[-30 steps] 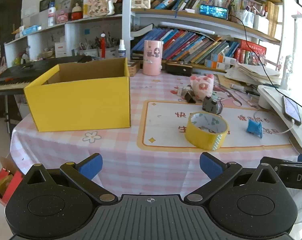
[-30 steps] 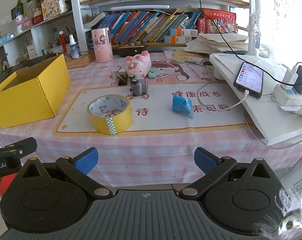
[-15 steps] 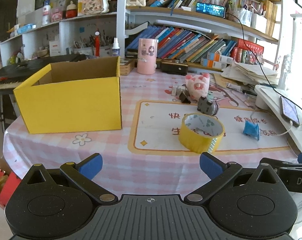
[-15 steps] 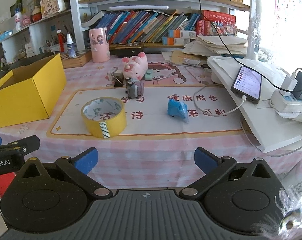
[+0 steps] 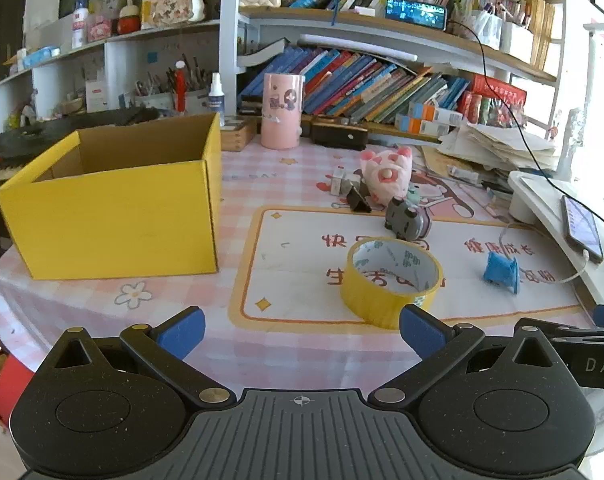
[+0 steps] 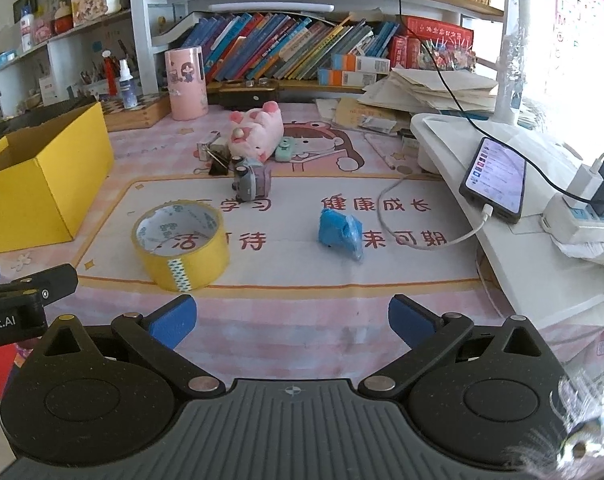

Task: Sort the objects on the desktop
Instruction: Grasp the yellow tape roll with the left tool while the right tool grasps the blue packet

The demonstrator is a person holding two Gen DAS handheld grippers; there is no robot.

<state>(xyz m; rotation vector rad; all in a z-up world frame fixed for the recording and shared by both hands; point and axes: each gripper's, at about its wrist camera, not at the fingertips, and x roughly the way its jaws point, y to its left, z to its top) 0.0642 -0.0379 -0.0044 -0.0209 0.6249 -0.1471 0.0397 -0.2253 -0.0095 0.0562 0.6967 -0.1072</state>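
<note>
**Lining up on the tape before anything goes in the box**

We hold both grippers at the near edge of the counter (image 5: 173, 300), short of the mat, jaws wide and empty on the left gripper (image 5: 300, 330) and on the right gripper (image 6: 289, 318) alike. The tape (image 5: 392, 280) lies flat on the mat, right of the box (image 5: 113, 216) and well apart from it; the box stands open. Beyond the tape sit a grey toy (image 5: 406, 222), a pink pig (image 5: 386, 178) and a clip (image 5: 358, 200); right of the tape lies a blue toy (image 6: 340, 232). We judge the tape the first pick for the left gripper. To do it well, we would come down over the roll's near wall, one finger inside the ring and one outside, then close firmly, lift clear and carry it left over the box rim
</note>
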